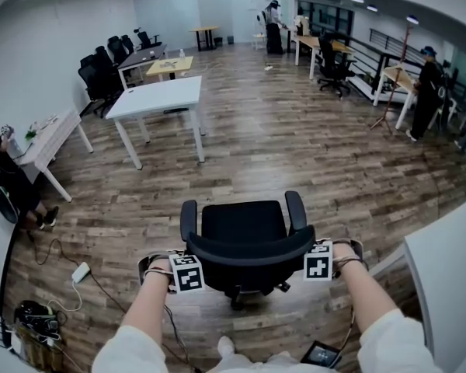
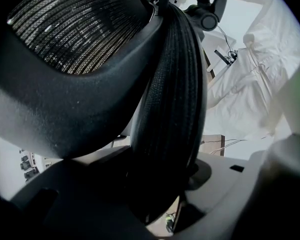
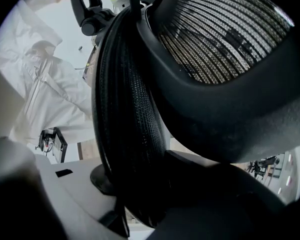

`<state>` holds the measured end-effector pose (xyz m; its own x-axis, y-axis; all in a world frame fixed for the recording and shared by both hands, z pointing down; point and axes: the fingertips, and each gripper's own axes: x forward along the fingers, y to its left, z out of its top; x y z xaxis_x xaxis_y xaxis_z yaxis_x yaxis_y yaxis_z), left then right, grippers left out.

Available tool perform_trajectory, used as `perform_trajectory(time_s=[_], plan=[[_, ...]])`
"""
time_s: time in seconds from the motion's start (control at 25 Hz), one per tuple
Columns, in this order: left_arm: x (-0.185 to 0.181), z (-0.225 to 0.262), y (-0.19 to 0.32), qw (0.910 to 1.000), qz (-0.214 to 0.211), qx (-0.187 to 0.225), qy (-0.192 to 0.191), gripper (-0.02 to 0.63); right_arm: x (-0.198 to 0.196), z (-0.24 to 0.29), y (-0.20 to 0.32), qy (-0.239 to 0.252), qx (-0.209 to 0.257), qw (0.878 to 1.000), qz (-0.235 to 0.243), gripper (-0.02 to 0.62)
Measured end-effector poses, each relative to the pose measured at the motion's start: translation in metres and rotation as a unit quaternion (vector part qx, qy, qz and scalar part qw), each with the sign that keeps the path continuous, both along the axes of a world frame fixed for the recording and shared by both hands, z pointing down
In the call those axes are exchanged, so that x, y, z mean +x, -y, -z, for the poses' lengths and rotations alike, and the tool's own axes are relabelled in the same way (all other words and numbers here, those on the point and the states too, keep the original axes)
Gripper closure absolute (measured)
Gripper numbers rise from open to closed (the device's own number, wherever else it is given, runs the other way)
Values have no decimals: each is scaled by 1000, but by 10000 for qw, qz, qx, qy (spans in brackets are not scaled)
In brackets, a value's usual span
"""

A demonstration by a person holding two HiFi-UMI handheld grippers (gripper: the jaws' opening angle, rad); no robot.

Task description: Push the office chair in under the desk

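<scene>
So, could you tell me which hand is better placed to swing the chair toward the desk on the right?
Left, probably. The left gripper and right gripper both clamp the backrest, but the left is farther from the desk, so pushing there should turn the chair rightward.

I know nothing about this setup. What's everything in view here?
office chair: one, black, directly in front
near desk: one, white, ahead left
side desk: one, white, right edge
spare chairs: several, black, far left
bystanders: at least two, mostly dark clothes, far back and right
power strip: one, white, floor at left
floor: one, brown wood planks, throughout
left gripper: one, dark, clamped on backrest's left end
right gripper: one, dark, clamped on its right end
sleeves: two, white, bottom
</scene>
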<state>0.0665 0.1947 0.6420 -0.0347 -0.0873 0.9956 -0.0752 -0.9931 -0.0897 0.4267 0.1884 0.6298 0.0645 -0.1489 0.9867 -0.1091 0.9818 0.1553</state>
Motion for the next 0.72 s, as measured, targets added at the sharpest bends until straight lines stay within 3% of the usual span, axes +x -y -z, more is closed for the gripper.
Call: perform_trajectory(time_s=[0.72], plan=[[-94, 2, 47, 9999, 65, 83, -43, 379, -95, 1, 49, 22, 5, 10000, 51, 385]])
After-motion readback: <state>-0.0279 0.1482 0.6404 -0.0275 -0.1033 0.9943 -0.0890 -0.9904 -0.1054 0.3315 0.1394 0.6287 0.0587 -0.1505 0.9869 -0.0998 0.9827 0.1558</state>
